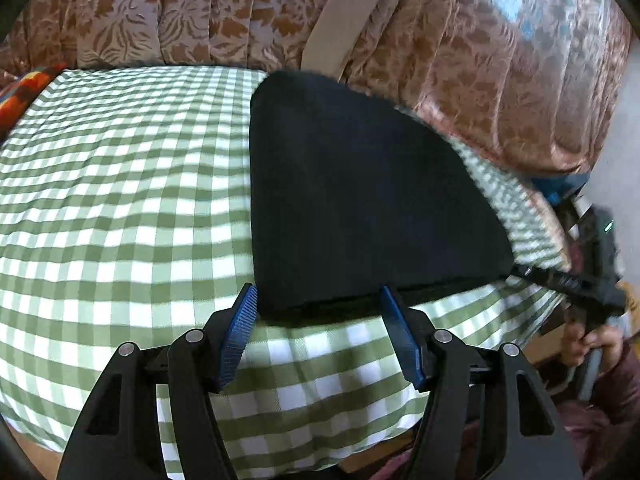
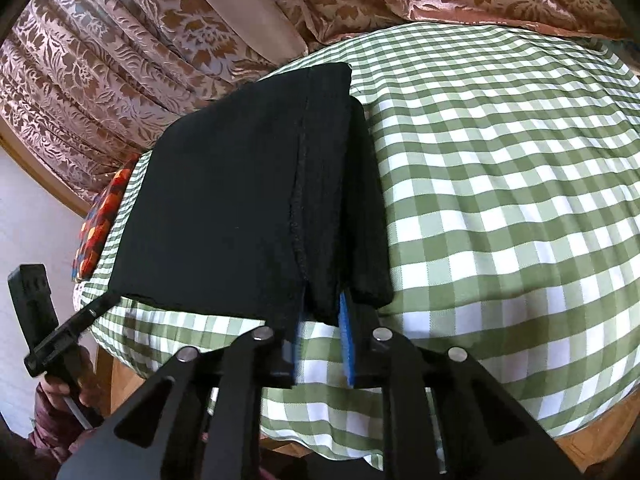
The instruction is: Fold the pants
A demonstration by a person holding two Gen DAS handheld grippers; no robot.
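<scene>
Pants point(image 1: 360, 192), black and folded into a thick block, lie on a green-and-white checked cloth point(image 1: 120, 200) that covers the desk, close to its near edge. In the right wrist view a stitched seam runs down the top layer, and a narrower folded layer juts out beside it on the right. Behind the desk hangs a brown floral curtain point(image 1: 480, 60) with a plain beige band crossing it. A red-and-orange patterned cushion (only partly seen) point(image 2: 104, 208) rests at the cloth's far side; nothing else sits on the cloth near the garment.

The left gripper point(image 1: 320, 304) points steeply downward at the near hem, its blue-padded fingers point(image 1: 240, 332) spread wide on either side of the folded edge without pressing it. The right gripper point(image 2: 322, 320) also tilts downward, and its fingers point(image 2: 347, 340) are drawn close together, pinching a layer of the hem at the near corner. A hand point(image 1: 588, 344) in a dark red sleeve grips the right gripper's handle at the desk edge.
</scene>
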